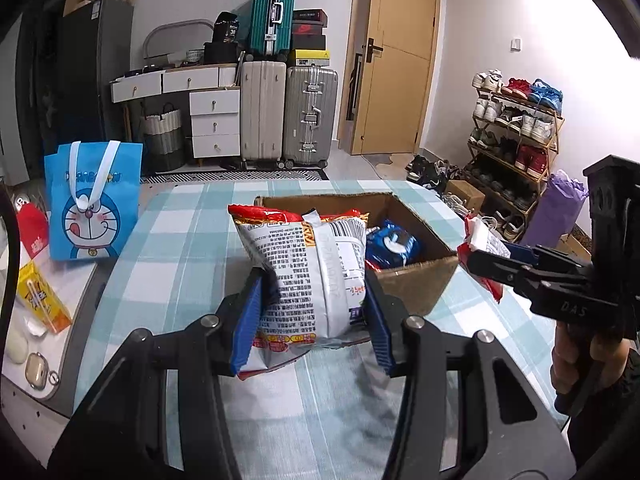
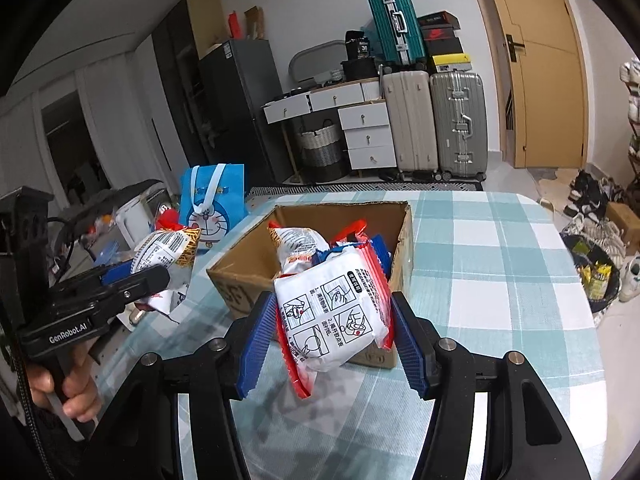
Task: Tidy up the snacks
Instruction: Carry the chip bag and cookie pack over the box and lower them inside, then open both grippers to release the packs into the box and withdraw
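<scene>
The white noodle packet [image 2: 334,316] is sitting pinched in the right claw [image 2: 330,334], hanging just before the cardboard box [image 2: 240,276] on the worktop [image 2: 500,280]. The left claw [image 1: 314,304] is gripping a silver snack bag [image 1: 308,272] (upright), nearer the box's front edge. The box is already holding several red and blue packets [image 1: 390,246].

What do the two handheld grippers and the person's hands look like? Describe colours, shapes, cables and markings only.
Both are black pistol-grip tools with ridged blue pads on two fingers and silver pivot bolts. The left gripper reads "GenRobot.AI" in white; a black braided cable runs beside its bare-skinned hand. The right gripper has raised "DAS" lettering; the hand gripping it meets a dark sleeve.
</scene>
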A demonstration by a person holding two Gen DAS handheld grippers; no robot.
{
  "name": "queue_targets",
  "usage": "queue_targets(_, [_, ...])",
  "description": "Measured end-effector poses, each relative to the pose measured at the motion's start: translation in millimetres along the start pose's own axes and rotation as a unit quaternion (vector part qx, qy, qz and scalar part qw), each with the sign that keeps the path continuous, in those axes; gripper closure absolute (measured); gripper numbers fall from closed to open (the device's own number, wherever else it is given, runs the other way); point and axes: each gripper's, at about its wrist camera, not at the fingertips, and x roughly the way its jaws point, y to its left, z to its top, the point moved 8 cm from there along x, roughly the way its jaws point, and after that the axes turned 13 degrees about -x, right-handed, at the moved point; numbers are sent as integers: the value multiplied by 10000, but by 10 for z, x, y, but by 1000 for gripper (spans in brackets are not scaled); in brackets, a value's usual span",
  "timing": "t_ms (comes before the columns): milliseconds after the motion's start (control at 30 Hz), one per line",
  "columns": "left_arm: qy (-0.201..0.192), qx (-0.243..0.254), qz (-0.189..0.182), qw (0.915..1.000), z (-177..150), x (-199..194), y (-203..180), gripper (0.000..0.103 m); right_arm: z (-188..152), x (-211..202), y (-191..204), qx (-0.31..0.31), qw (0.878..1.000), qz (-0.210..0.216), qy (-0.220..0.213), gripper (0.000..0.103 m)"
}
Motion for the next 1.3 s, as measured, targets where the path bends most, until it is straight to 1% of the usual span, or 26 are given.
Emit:
queue_targets(167, [26, -32, 11, 10000, 134, 183, -44, 58, 99, 93, 13, -59, 10000, -38, -24, 45])
queue_targets(267, [20, -14, 77, 10000, 207, 306, -47, 58, 156, 159, 20, -139, 9999, -56, -14, 45])
queue_targets(333, [48, -27, 82, 10000, 238, 376, -39, 58, 199, 196, 31, -220, 9997, -108, -31, 45])
queue_targets(667, [127, -43, 77, 9999, 375, 697, 3, 58, 396, 394, 2, -308, 9995, -53, -86, 45])
queue_targets(733, [142, -39, 63, 9999, 392, 784, -3, 58, 429, 420, -21, -320, 9993, -62, -156, 45])
queue_targets(1033, [137, 26, 147, 9998, 444, 1110, -23, 58, 488, 700, -129, -317, 9994, -30, -132, 45])
queue_targets(1200, [148, 100, 225, 9996, 464, 1305, -45, 58, 496, 903, -197, -306, 9995, -29, -40, 45])
queue_targets(1267, [132, 116, 270, 9995, 462, 1367, -52, 61, 504, 950, -224, -271, 9996, -15, -38, 45])
queue_targets(1300, [114, 152, 280, 9994, 461, 1391, -67, 61, 504, 975, -240, -259, 9997, -17, -37, 45])
